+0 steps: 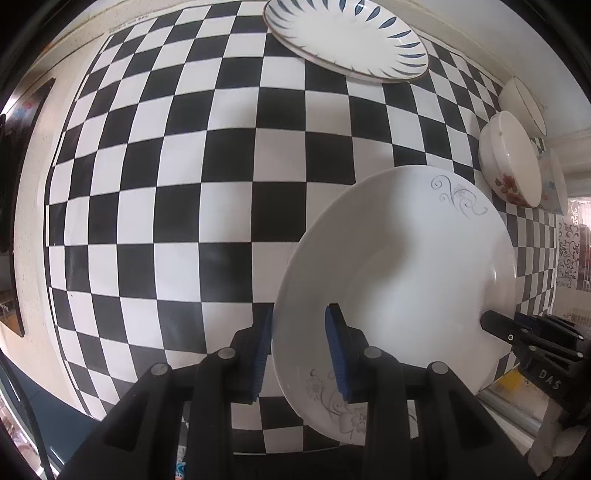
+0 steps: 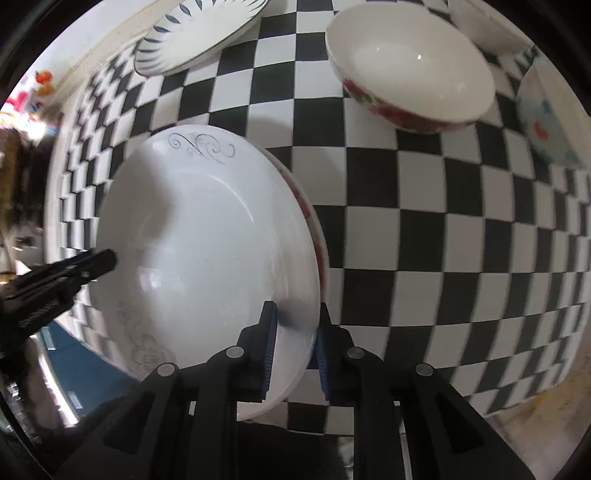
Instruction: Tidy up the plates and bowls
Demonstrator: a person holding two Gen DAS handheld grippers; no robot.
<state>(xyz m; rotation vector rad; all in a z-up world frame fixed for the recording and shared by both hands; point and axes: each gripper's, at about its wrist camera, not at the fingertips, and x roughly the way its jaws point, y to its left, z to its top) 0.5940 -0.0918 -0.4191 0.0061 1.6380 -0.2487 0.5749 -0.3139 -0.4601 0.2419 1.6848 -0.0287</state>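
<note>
A white plate (image 1: 406, 258) (image 2: 203, 229) with grey scrollwork is held from both sides over the checkered cloth. My left gripper (image 1: 299, 350) points down and is shut on the plate's left rim, one blue pad inside and one outside. My right gripper (image 2: 295, 350) straddles the opposite rim with its pads against it. In the right wrist view the left gripper (image 2: 107, 260) shows at the plate's far edge. A red-flowered plate (image 2: 318, 236) peeks out from under the white one. Whether the two plates touch is unclear.
A blue-leaf plate (image 1: 347, 37) (image 2: 199, 33) lies at the far side of the checkered cloth (image 1: 166, 184). A red-flowered bowl (image 1: 509, 162) (image 2: 410, 59), a plain white bowl (image 1: 524, 103) and a blue-patterned bowl (image 2: 546, 118) stand to the right.
</note>
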